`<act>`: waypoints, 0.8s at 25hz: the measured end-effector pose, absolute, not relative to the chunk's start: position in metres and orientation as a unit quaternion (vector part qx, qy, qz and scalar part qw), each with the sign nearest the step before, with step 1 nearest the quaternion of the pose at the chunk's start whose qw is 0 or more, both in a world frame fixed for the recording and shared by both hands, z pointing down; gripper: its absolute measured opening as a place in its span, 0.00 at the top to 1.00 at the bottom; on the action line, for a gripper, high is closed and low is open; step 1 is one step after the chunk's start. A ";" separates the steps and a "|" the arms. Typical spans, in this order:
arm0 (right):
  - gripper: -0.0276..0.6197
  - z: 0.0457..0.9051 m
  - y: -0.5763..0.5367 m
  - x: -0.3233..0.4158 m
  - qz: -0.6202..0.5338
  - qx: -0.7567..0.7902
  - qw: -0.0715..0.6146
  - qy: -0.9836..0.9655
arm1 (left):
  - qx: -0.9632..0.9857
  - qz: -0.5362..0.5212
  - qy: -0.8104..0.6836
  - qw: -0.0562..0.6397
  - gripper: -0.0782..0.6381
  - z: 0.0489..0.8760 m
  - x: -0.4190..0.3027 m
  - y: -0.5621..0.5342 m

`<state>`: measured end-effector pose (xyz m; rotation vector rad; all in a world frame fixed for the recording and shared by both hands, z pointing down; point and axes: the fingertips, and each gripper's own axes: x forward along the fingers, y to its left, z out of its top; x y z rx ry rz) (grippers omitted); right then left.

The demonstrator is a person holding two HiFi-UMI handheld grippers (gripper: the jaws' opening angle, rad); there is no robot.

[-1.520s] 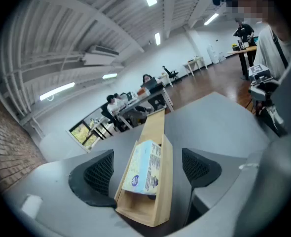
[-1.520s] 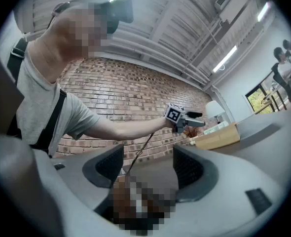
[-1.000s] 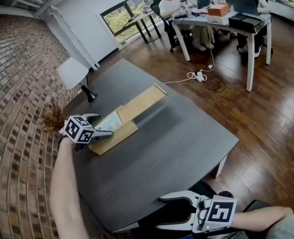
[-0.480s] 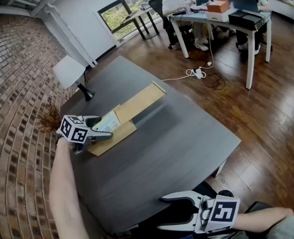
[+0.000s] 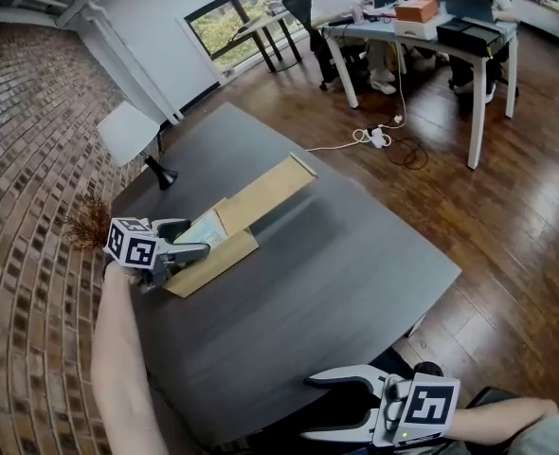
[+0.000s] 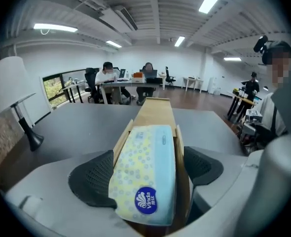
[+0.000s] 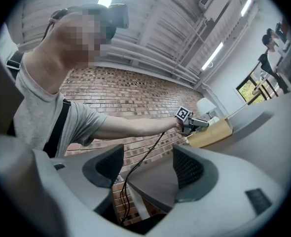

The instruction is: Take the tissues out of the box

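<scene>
We are holding the right claw [image 5: 310, 409] at the bottom of the head view, just off the near edge of the dark bench [image 5: 336, 273]. Its jaws are standing wide apart with nothing between them; in the right gripper view [image 7: 144, 170] only the bench's edge and the brick wall [image 7: 135, 95] are showing through the gap.

Farther in, at the left of the head view, we are reaching our left arm [image 5: 118, 349] across the bench to the left claw [image 5: 190, 239]. In the left gripper view this claw [image 6: 149, 171] is gripping the near end of the tissue pack [image 6: 145, 172], a soft pack with yellow dots, a pale blue strip and a round blue logo. The left pad is pressing the pack's side, while the right pad is sitting against the cardboard wall just beside it. The pack is lying lengthwise in the open cardboard box [image 6: 155, 113], with its near end sticking out over the box's end toward us.

In the head view the tissue pack [image 5: 205, 230] is showing between the jaws at the box's [image 5: 218, 259] lower left end, and the box's long flap [image 5: 265, 192] is stretching away toward the upper right.

Beyond the box, a white-shaded lamp [image 5: 133, 136] is standing at the bench's far left corner, near a tuft of dried plant [image 5: 85, 221]. At the top right, people are sitting at a white desk [image 5: 422, 34] on the wooden floor [image 5: 507, 216].
</scene>
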<state>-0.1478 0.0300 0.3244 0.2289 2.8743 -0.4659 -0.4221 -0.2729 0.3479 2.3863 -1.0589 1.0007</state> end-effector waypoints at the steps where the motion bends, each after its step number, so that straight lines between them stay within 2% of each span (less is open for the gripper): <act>1: 0.48 0.324 0.030 -0.148 -0.159 0.078 0.110 0.978 | 0.839 0.357 -0.371 0.178 0.27 0.349 -0.422 -0.273; 3: 0.48 0.325 0.030 -0.148 -0.158 0.079 0.109 0.978 | 0.838 0.354 -0.370 0.190 0.25 0.350 -0.422 -0.273; 5: 0.48 0.325 0.031 -0.148 -0.159 0.079 0.109 0.978 | 0.839 0.348 -0.372 0.190 0.28 0.349 -0.424 -0.273; 7: 0.48 0.325 0.032 -0.148 -0.160 0.081 0.109 0.978 | 0.836 0.350 -0.381 0.182 0.42 0.349 -0.427 -0.273; 14: 0.48 0.324 0.034 -0.146 -0.166 0.088 0.113 0.976 | 0.810 0.409 -0.400 0.131 0.45 0.341 -0.434 -0.271; 16: 0.48 0.325 0.035 -0.145 -0.170 0.090 0.112 0.975 | 0.798 0.438 -0.402 0.098 0.56 0.333 -0.437 -0.270; 20: 0.48 0.325 0.037 -0.146 -0.169 0.093 0.113 0.975 | 0.775 0.492 -0.387 0.084 0.55 0.338 -0.437 -0.266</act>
